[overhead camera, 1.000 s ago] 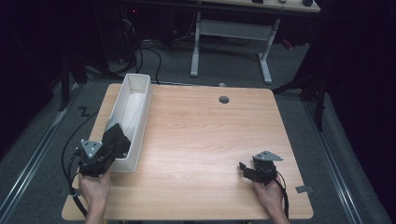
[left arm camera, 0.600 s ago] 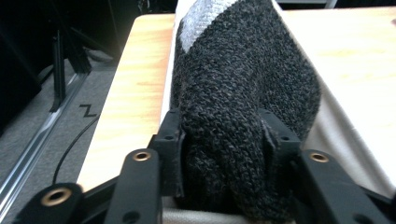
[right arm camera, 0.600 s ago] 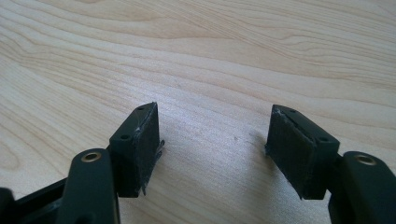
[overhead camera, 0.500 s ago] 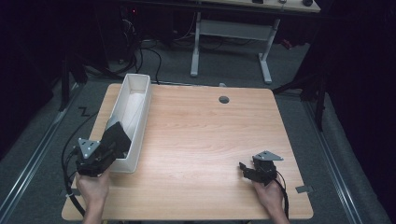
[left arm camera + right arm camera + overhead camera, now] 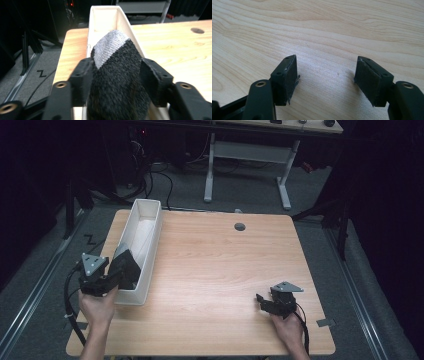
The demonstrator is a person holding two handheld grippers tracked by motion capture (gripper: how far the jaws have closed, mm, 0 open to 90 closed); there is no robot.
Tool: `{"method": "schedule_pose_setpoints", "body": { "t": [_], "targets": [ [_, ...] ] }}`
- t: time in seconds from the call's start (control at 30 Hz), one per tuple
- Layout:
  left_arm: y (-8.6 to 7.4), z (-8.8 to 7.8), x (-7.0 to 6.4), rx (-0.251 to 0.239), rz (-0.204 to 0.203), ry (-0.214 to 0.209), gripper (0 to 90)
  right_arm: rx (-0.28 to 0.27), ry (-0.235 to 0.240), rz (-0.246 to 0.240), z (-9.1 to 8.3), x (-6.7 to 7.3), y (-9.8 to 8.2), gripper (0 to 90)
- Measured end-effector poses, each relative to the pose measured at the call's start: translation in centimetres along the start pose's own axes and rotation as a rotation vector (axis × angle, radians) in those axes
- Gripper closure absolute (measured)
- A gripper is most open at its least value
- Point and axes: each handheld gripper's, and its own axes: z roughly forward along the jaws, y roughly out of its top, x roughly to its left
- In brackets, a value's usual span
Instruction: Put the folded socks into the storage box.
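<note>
A dark grey sock [image 5: 117, 82] with a light grey toe [image 5: 110, 41] fills the gap between the jaws of my left gripper [image 5: 116, 67], touching both pads. Those jaws have just been opening, and the sock still sits between them. From above, the left gripper [image 5: 125, 270] holds the sock [image 5: 129, 262] over the near end of a long white bin [image 5: 150, 210], whose far wall [image 5: 103, 10] shows beyond the sock. My right gripper [image 5: 261, 301] rests low over the wooden table [image 5: 225, 260] at the front right. Its pads [image 5: 287, 75] stand open with bare wood between them.
The bin lies along the table's left side, running away from me. A round cable hole [image 5: 240, 226] sits near the far edge. Beyond the table are a white desk frame [image 5: 250, 155], cables and dark floor.
My left gripper has risen slightly with the sock over the bin's near end. The right gripper has stayed in place.
</note>
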Motion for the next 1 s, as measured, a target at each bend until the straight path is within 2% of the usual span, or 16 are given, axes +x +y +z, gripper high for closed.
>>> {"method": "schedule_pose_setpoints", "body": {
  "t": [0.17,0.27,0.4,0.53,0.57,0.63,0.73,1.0],
  "targets": [
    [-0.6,0.1,0.9,0.018,-0.008,0.006,65.8,0.000,0.000,0.002,0.0,0.0,0.0,34.5],
    [-1.1,-0.2,1.5,0.033,-0.007,0.013,71.9,0.000,0.000,0.001,0.0,0.0,0.0,34.5],
    [-2.1,0.0,1.7,0.058,0.008,0.030,75.7,0.000,-0.001,0.000,0.0,0.0,0.0,34.5],
    [-2.8,0.1,2.6,0.058,-0.055,0.035,77.1,-0.001,-0.001,-0.001,0.0,0.0,0.0,34.5],
    [-3.0,0.1,2.7,0.055,-0.062,0.035,77.3,0.000,0.000,-0.001,0.0,0.0,0.0,34.5],
    [-3.5,0.0,2.9,0.062,-0.050,0.039,77.6,-0.001,-0.001,-0.001,0.0,0.0,0.0,34.5],
    [-3.7,0.1,3.1,0.057,-0.067,0.043,77.9,-0.001,-0.001,-0.001,0.0,0.0,0.0,34.5],
    [-4.3,0.2,2.7,0.061,0.010,0.057,78.0,-0.001,0.000,-0.002,0.0,0.0,0.0,34.5]
  ]
}}
